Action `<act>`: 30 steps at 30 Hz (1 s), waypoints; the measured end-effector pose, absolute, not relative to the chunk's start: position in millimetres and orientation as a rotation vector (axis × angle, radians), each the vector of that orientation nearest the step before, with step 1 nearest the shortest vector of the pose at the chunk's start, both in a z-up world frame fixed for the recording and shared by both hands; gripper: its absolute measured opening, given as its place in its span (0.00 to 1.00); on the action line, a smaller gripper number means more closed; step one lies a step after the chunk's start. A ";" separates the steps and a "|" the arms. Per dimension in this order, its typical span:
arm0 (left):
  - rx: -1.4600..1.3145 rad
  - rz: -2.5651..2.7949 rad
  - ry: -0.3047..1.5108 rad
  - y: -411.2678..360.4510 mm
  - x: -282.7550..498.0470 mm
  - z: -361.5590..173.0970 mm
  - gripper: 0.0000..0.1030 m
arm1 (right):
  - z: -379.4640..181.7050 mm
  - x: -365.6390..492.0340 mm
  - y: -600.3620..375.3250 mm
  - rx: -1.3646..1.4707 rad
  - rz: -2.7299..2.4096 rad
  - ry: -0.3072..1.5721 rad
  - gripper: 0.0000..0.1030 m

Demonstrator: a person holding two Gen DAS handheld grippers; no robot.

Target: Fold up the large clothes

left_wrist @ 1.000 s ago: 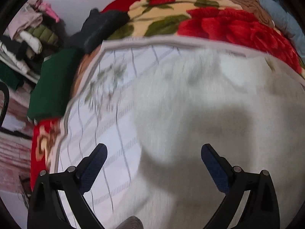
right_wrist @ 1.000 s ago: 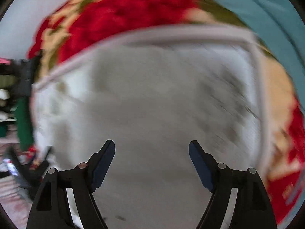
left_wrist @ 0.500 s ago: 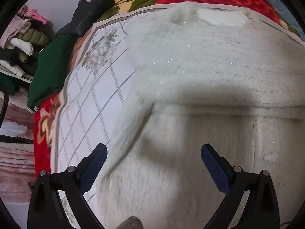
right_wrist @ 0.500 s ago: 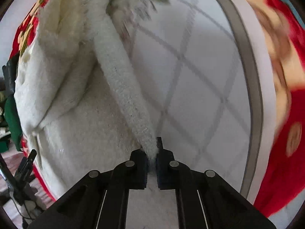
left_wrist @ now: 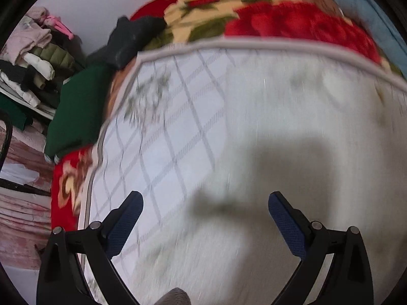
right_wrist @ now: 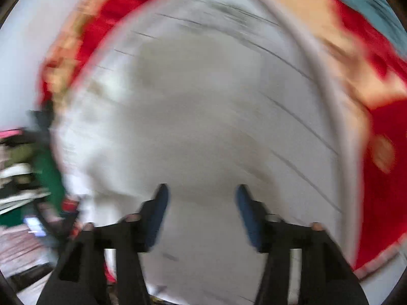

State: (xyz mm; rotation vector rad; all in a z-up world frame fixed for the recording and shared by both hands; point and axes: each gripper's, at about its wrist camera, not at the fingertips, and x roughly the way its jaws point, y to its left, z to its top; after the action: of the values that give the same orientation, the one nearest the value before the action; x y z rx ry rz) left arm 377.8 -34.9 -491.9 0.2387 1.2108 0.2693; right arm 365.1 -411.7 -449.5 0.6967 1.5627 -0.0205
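While its jaws have just been opening, the right hand-held gripper [right_wrist: 202,204] hangs released — nothing between them — above the white garment [right_wrist: 203,117].

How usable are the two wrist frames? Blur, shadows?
Left wrist view: moderate motion blur over the white fleece garment, gripper-shaped shadow cast across it, left gripper itself sharp, jaws open and empty. Right wrist view: heavy smear everywhere, even the right gripper is soft, its jaws just opened with nothing between; the checked sheet lines streak. Fisheye bending in both.
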 end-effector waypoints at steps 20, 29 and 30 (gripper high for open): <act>0.343 0.297 1.217 -46.7 472.9 -551.5 0.98 | -582.2 556.5 -256.6 0.624 0.316 1.719 0.51; 0.356 0.298 1.217 -47.1 474.0 -550.4 0.98 | -600.2 551.2 -275.8 0.703 0.335 1.784 0.28; 0.355 0.300 1.215 -46.9 474.0 -548.9 0.98 | -589.6 551.1 -280.0 0.720 0.346 1.750 0.28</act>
State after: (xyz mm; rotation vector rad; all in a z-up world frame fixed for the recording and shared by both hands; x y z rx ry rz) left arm 474.0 -46.9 -548.9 0.3553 1.2147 0.3002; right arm 551.1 -280.0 -589.6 0.7197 1.7497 0.3463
